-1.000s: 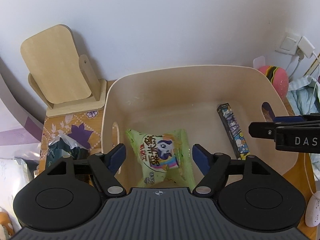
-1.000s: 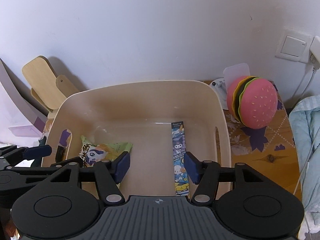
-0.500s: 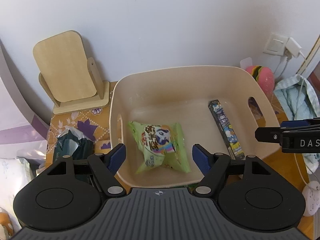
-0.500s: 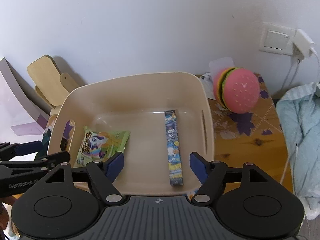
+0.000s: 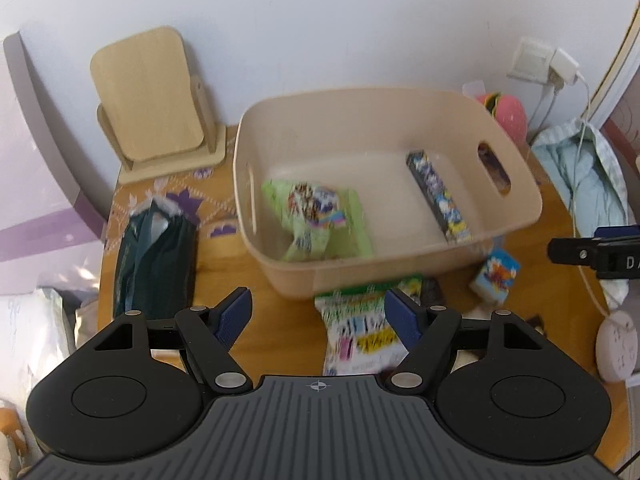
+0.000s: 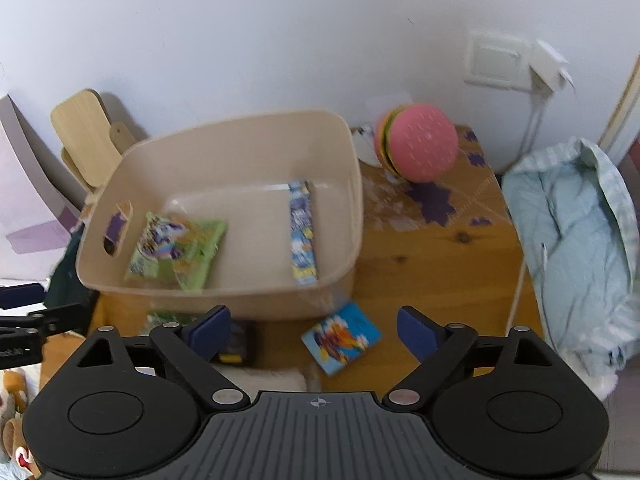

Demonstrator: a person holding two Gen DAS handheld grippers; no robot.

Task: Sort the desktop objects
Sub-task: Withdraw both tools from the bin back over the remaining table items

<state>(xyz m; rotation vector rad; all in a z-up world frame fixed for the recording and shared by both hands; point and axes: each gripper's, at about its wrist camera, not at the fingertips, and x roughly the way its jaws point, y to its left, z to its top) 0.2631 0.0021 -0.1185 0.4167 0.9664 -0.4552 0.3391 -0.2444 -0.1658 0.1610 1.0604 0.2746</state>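
Right wrist view: my right gripper is hanging over the small blue picture box near the beige bin, its empty jaws opening wide. I should be centring the box between both pads before closing. My left gripper is standing wide and empty above one colourful packet. Inside the bin are lying two items: one green snack bag and one long blue stick pack.

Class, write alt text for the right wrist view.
Open right tongs hover over a small colourful box on the wooden table, before a beige bin holding a green snack packet and a blue stick pack.
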